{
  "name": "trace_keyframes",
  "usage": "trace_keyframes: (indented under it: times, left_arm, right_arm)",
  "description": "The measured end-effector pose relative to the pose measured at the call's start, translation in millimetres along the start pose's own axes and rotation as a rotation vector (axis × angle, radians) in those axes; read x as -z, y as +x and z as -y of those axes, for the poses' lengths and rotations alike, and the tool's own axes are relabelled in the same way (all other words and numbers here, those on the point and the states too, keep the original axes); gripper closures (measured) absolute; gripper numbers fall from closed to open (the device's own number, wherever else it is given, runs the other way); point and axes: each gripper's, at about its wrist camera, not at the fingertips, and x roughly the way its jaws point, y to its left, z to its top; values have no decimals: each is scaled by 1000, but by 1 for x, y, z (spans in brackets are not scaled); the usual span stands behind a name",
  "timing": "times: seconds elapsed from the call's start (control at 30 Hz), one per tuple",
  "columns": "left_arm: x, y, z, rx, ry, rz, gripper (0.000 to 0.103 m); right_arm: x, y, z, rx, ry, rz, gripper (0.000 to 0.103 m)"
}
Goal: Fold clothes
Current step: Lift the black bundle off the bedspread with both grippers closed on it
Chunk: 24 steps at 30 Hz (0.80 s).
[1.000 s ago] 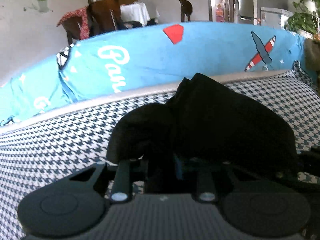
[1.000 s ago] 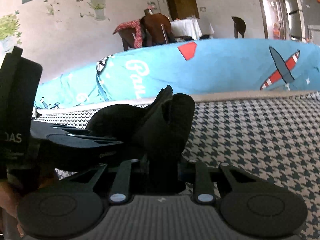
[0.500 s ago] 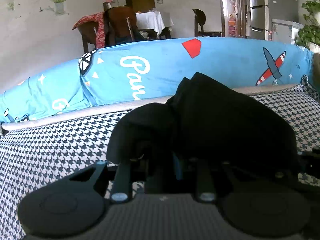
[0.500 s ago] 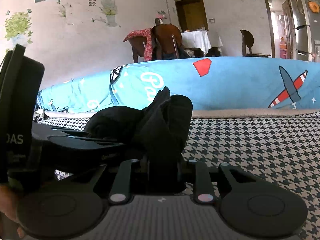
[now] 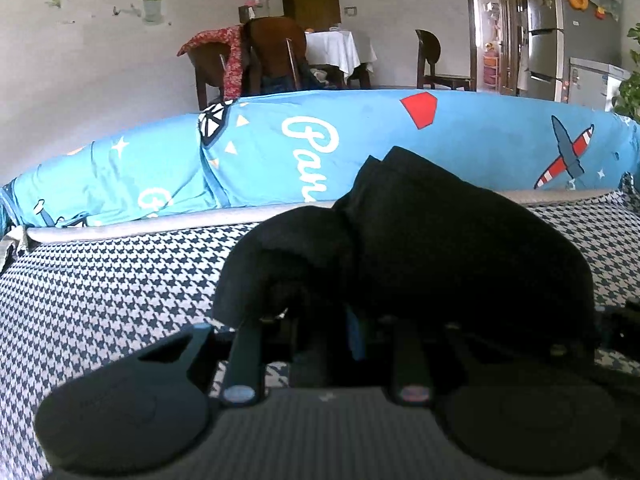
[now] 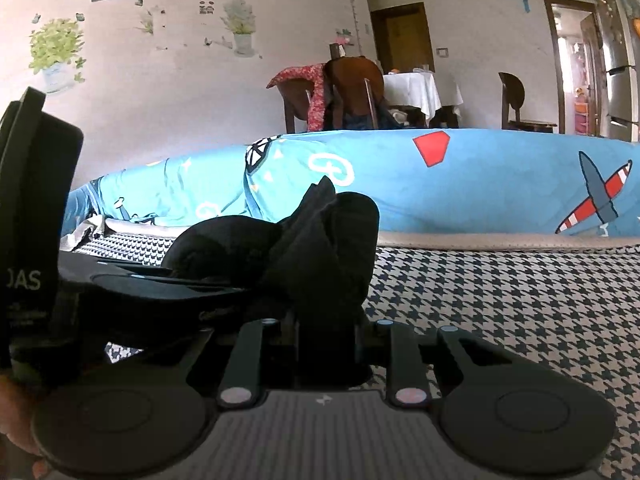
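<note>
The left gripper (image 5: 320, 332) has its fingers drawn close together with the bunched black fabric garment (image 5: 432, 248) clamped between them; the cloth drapes over the fingertips and hides them. The right gripper (image 6: 326, 320) is likewise clenched on a fold of the same black garment (image 6: 320, 248), which stands up in a dark ridge above it. In the right wrist view the left gripper's body (image 6: 36, 240) sits just beside the right one, on its left, so the two hold the garment close together.

The garment hangs low over the black-and-white houndstooth bed cover (image 5: 100, 288). To the left of the left gripper and to the right of the right gripper (image 6: 520, 300) the cover lies bare. At its far edge runs a grey border strip (image 5: 140, 226), and just behind that a long blue bolster printed with planes and white lettering (image 5: 480, 148). Beyond stand dark wooden chairs (image 6: 352, 92) against a white wall.
</note>
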Motion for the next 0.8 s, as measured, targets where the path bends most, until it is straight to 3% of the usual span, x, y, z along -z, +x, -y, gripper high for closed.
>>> trace_keyframes:
  times: [0.8]
  left_arm:
    - [2, 1, -31, -72, -36, 11, 81]
  right_arm:
    - [-2, 25, -16, -61, -26, 0, 79]
